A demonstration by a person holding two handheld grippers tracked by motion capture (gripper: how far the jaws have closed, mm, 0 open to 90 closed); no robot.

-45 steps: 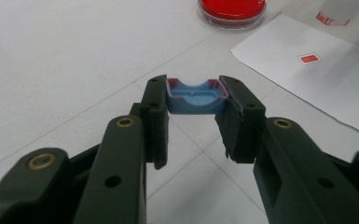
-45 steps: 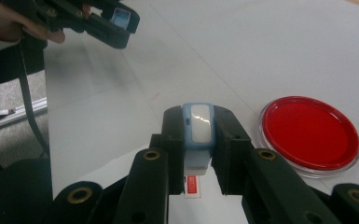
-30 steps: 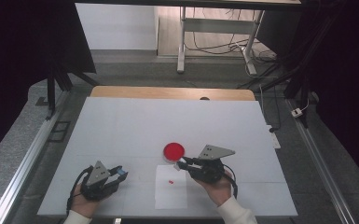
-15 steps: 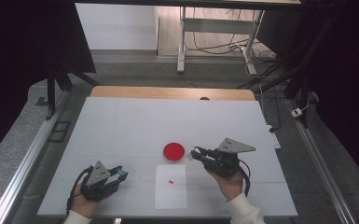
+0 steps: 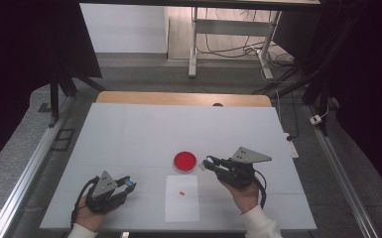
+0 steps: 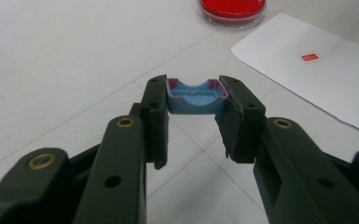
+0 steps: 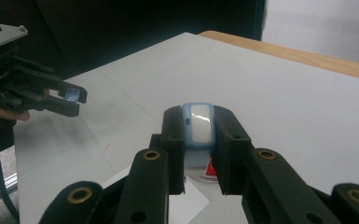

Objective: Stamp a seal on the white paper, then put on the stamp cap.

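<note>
The left tool (image 5: 129, 185), low at the near left of the tabletop (image 5: 129, 134), is clamped on a small blue cap (image 6: 197, 96). The right tool (image 5: 209, 162) grips a pale blue case (image 7: 200, 123) just right of the red dish (image 5: 184, 160). Both pieces look light, stiff, slippery plastic, best held across their flat sides.

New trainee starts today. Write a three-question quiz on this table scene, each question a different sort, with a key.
1. True or false: the left gripper is shut on a blue holder.
2. What lies on the white paper sheet?
A. a small red square
B. a coin
C. a pen
3. Fill in: the right gripper clamps a light blue ______ with a white face.

Key
1. True: its jaws press on both sides of the holder.
2. A: the small red square lies on the sheet, and the red dish stands on the table just beyond it.
3. block
</note>
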